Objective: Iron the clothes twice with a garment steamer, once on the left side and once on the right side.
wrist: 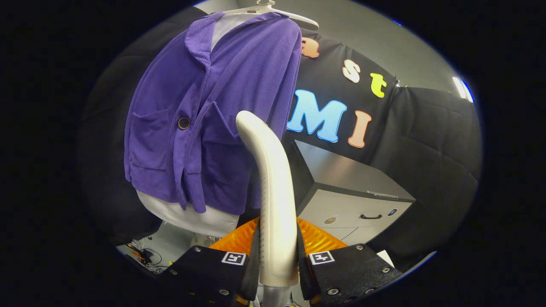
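The claw point(278, 260) is clamped on the handle of the garment steamer point(273, 187), a finger pressing each side, so the pick-up is done. The steamer's head rises just ahead of the fingers, in front of the lower half of the purple jacket point(204, 111), which hangs on a hanger point(273, 8) over a white shirt point(192, 215); whether head and cloth touch I cannot tell. Nothing shows whether either pass has been made, so both the left and right strokes may remain.
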`<action>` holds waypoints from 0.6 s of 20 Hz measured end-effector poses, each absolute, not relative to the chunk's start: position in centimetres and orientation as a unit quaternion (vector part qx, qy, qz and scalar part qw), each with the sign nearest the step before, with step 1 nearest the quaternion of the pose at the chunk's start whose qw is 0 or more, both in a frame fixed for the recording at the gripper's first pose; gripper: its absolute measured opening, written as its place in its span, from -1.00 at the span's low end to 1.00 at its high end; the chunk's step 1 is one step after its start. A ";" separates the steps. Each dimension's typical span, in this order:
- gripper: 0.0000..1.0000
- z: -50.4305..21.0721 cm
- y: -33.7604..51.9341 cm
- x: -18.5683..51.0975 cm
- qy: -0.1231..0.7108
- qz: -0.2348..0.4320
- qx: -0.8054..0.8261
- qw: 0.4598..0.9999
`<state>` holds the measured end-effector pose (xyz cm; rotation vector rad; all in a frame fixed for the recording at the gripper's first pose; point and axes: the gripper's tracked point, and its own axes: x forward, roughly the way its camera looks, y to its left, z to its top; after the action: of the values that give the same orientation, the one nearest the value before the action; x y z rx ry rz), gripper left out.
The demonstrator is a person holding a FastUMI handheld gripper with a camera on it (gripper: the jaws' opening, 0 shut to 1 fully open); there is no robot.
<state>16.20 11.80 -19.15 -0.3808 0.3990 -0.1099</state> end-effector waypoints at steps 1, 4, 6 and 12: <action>-0.22 -19.4 11.8 16.0 0.200 -0.054 -0.191 0.959; -0.22 -20.4 12.1 15.3 0.212 -0.043 -0.202 0.955; -0.21 -21.4 11.9 14.9 0.222 -0.036 -0.208 0.952; -0.21 -23.5 10.8 14.5 0.251 -0.007 -0.215 0.944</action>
<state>14.47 10.80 -23.48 -0.4373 0.5123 -0.0140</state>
